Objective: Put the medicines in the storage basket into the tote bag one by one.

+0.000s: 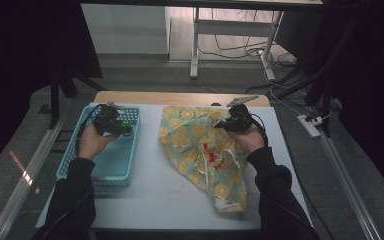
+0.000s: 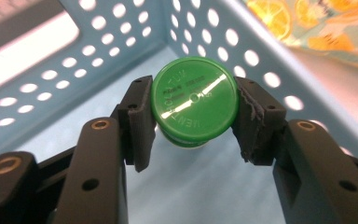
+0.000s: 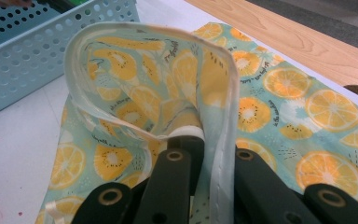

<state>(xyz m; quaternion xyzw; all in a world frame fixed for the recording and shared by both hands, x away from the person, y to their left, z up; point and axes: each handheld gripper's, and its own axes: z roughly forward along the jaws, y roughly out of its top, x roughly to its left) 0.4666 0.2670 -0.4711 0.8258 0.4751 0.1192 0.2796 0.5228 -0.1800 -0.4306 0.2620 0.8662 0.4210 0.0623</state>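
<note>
Jar with green lid (image 2: 194, 105), clamped between the left gripper (image 1: 111, 123) pads inside the blue basket (image 1: 125, 165), near its far end.
Orange-print cloth bag (image 1: 200, 150) lies mid-desk; right gripper (image 1: 236, 121) pinches its white-trimmed rim (image 3: 214, 154) tight, holding the mouth up.

Both forearms in from below, grippers held apart.
Left gripper (image 1: 121, 128) jaws part-closed, clamped on something; right gripper (image 1: 225, 123) jaws pinched tight, wrist angled inward.
</note>
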